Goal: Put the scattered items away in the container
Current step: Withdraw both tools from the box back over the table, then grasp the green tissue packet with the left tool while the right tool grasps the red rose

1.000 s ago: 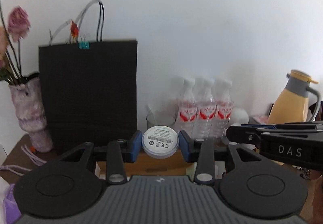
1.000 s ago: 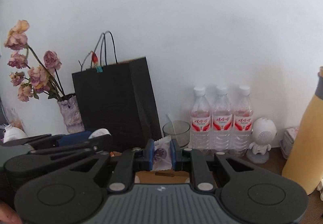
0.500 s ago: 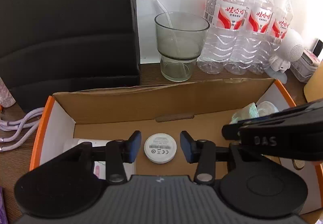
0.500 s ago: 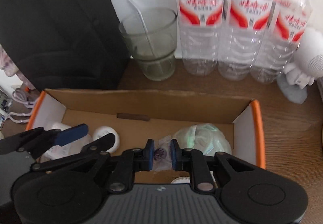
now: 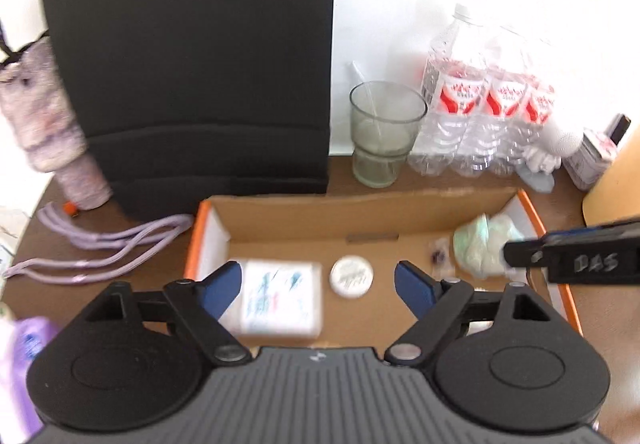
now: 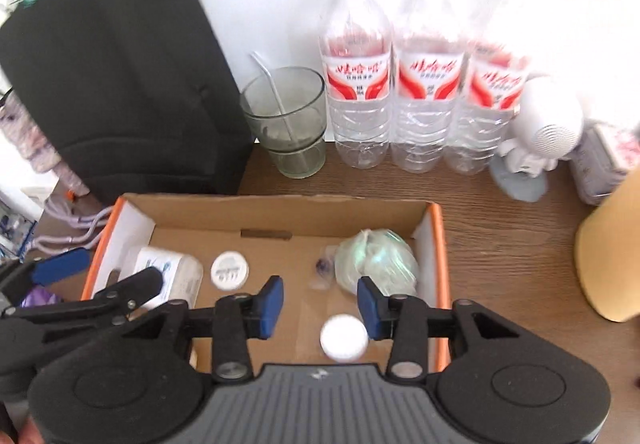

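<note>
Release step: both grippers over the cardboard box point(image 6: 276, 212), dropping items in.

Left gripper point(image 5: 318, 286) jaws opening, nothing between pads; white round disc point(image 5: 352, 277) lies free on box floor beside a white packet point(image 5: 280, 298). Right gripper point(image 6: 320, 302) jaws opening, nothing pressed; small clear sachet point(image 6: 322, 268) lies on box floor just left of the green wrapped bundle point(image 6: 376, 260). Next, by my read: lift clear, go for leftovers on worktop point(image 6: 500, 244), e.g. purple cable point(image 5: 100, 244) left of box.

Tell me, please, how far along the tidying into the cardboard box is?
Well along: the cardboard box holds a white packet, a labelled disc, a small sachet, a green bundle and a white cap. Both grippers' jaws are opening, empty. The purple cord is still on the table.
</note>
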The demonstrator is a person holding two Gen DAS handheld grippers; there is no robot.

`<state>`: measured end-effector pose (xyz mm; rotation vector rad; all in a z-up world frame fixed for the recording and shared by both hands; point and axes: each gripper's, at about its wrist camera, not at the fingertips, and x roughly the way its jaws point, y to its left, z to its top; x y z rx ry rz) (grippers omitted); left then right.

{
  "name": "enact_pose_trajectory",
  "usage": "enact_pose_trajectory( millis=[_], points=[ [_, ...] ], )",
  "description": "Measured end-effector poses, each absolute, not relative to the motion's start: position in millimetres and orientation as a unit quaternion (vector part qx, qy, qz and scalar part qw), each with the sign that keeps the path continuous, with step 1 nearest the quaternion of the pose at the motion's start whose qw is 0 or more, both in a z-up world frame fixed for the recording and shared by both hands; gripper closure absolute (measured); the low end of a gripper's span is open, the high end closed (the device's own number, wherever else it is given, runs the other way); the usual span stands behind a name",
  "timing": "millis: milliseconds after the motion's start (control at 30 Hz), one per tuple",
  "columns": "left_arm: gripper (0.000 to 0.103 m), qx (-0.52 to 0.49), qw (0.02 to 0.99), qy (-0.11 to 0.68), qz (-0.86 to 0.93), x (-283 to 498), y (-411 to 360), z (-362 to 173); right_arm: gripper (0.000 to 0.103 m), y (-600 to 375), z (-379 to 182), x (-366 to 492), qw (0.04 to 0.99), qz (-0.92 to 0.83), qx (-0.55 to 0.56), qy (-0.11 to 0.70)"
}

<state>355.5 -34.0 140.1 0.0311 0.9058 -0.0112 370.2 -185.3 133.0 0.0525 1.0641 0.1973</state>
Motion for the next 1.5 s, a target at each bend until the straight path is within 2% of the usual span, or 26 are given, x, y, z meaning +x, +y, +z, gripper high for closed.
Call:
enact_pose_trajectory(
  millis=[133,200,267,367,500,567,633,733,900,1033,1167,1267,1367,1500],
  points=[
    [0.015,0.008,0.902,0.432,0.012,325,-25,162,0.060,-190,160,352,0.859,0.090,0.012,0.503],
    [0.007,-0.004,0.901,0.433,0.019,311,-20,170,0.053,-194,171,341,0.862,0.087,0.010,0.500],
    [0.003,-0.021,0.903,0.428,0.024,296,-14,174,0.051,-197,177,326,0.864,0.089,0.005,0.496],
    [0.002,-0.032,0.911,0.411,0.032,275,-11,171,0.045,-198,176,304,0.873,0.095,0.000,0.478],
    [0.000,-0.026,0.959,0.283,0.020,227,-12,162,0.036,-200,161,269,0.909,0.109,0.003,0.403],
    [0.000,-0.014,0.977,0.212,0.025,202,-15,150,0.036,-200,150,252,0.922,0.114,0.005,0.370],
    [0.000,-0.018,0.982,0.188,0.016,189,-16,138,0.036,-198,140,237,0.940,0.114,-0.008,0.322],
    [0.000,-0.030,0.984,0.177,0.004,181,-16,130,0.036,-196,131,217,0.959,0.117,-0.013,0.257],
    [0.000,-0.028,0.988,0.151,0.008,164,-14,132,0.035,-194,134,197,0.970,0.116,-0.020,0.214],
    [0.000,-0.035,0.988,0.146,0.036,106,-9,133,0.034,-206,127,160,0.964,0.130,0.029,0.231],
    [0.000,-0.046,0.990,0.136,0.016,23,-6,100,0.033,-213,110,84,0.967,0.129,0.022,0.218],
    [0.000,0.001,0.989,0.144,0.046,-22,-17,65,0.023,-224,89,28,0.964,0.141,0.041,0.220],
    [0.000,0.019,0.984,0.176,0.025,-49,-24,47,0.024,-230,63,-9,0.957,0.122,0.045,0.258],
    [0.000,0.032,0.978,0.204,0.010,-51,-32,38,0.025,-232,44,-38,0.955,0.117,0.038,0.270]
  ],
)
